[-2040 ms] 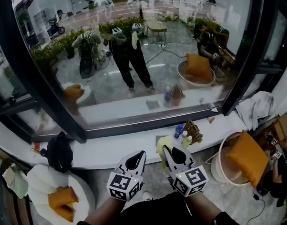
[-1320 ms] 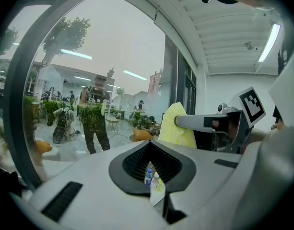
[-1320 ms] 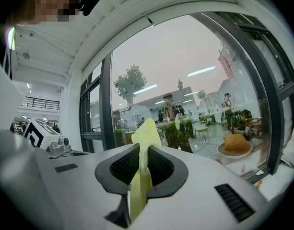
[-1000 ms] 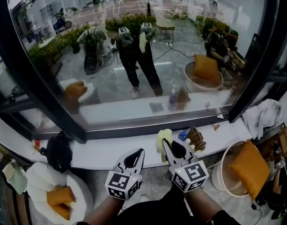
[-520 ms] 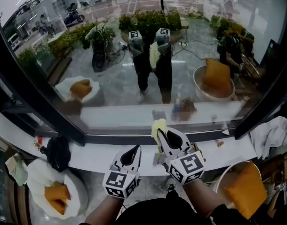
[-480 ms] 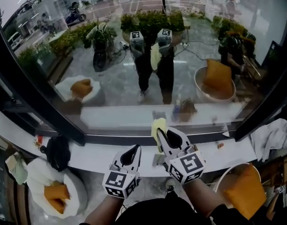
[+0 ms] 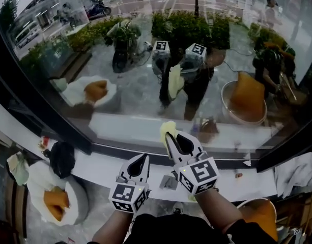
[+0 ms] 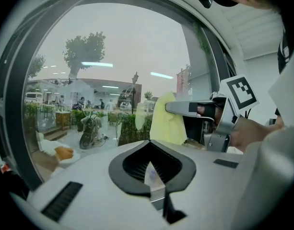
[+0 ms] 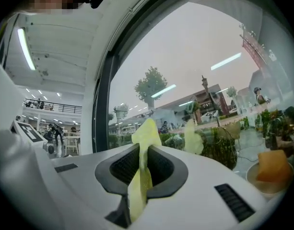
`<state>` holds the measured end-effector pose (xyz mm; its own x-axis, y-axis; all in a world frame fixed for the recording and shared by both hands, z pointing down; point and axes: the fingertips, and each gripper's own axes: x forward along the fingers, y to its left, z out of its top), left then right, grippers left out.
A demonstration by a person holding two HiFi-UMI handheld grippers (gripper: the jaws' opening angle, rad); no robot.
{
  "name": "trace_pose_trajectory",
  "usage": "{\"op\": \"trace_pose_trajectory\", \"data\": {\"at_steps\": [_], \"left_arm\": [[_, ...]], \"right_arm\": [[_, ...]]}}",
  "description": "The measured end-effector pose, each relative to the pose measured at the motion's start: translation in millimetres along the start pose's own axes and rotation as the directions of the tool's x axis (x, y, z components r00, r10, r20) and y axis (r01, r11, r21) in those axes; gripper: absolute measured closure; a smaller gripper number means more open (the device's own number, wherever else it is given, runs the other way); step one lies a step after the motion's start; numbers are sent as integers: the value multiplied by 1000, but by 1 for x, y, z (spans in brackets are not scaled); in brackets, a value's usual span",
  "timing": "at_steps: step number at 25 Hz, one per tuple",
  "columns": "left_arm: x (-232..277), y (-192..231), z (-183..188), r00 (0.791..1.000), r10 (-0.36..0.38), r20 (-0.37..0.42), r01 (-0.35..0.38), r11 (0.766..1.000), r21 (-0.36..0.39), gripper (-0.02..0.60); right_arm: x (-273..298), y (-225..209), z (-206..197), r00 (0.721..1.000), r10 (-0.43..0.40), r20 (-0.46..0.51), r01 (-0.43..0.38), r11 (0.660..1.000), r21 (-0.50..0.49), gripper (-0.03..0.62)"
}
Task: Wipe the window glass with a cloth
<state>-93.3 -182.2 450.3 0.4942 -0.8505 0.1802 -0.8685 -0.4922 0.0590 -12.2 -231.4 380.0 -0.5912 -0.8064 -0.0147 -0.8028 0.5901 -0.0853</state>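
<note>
The right gripper [image 7: 171, 139] has come up from the sill [image 7: 102, 168] to the bottom of the window glass [image 7: 140, 103]. Its jaws are pinched tight on the yellow cloth [image 7: 167, 127], which pokes out at 12 o'clock. The left gripper [image 7: 141, 160], at its 8 o'clock, is closed on nothing. Wiping looks about to start.

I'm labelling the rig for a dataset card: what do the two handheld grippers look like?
Both the left gripper and right gripper have white tapered shells with black ribbed jaw pads. Each carries a marker cube of black squares on white. The person wears a dark top.
</note>
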Motion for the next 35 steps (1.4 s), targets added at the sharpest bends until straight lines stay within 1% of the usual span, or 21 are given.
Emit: {"op": "trace_pose_trajectory", "data": {"at_steps": [5,8,10,13,17,21,24,29,32,35], "left_arm": [[19,16,3,1000,24,-1,-24,1000,-4,574],[31,32,11,1000,20,4,-20,1000,10,574],[39,44,18,1000,16,8,-16,1000,3,574],[49,64,12,1000,-22,-7,22,1000,2,574],[56,99,16,997,-79,-4,79,996,33,574],[66,122,24,996,-94,-2,94,996,6,574],[77,125,26,992,-127,-4,127,992,4,574],[84,124,24,978,-209,-3,209,977,32,574],[87,121,22,968,-251,-2,251,967,47,574],[85,120,21,961,-276,0,276,960,56,574]], "right_arm": [[32,-15,2,1000,7,-2,-7,1000,-2,540],[54,-20,2,1000,-6,-4,6,1000,0,540],[69,-24,2,1000,-23,-8,23,1000,-3,540],[91,-28,-1,998,-64,-14,64,998,-4,540],[126,-24,0,993,-119,-8,119,993,-16,540],[141,-20,0,986,-167,-2,167,985,-52,540],[139,-24,2,980,-200,13,200,976,-80,540],[139,-27,2,969,-247,22,248,967,-66,540],[139,-31,1,964,-266,22,267,961,-65,540],[139,-31,1,961,-275,21,275,958,-77,540]]}}
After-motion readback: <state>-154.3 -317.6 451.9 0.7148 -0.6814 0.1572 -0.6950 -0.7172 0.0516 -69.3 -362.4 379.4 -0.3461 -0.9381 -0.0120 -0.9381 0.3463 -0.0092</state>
